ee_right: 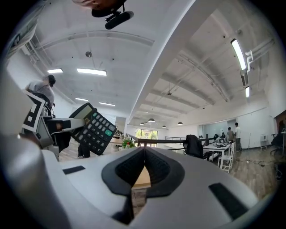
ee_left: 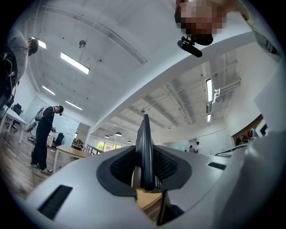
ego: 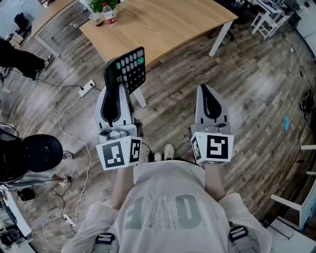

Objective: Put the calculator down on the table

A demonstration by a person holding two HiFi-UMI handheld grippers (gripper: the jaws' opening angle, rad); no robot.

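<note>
Left gripper [ego: 117, 94] pinching calculator [ego: 129, 68] by lower end, long axis pointing toward wooden table [ego: 168, 24] at upper centre; right gripper [ego: 207, 94] pressed together, empty.

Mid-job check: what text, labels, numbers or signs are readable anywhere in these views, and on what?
No text reads cleanly.
Key legends on the black plastic calculator: too small to read.
Red label on the clear plastic bottle: too small to read.
Large grey letters on the person's pale shirt: upside down and creased, not readable with certainty.
Black-and-white squares on the white marker cubes: patterns, not words.
</note>
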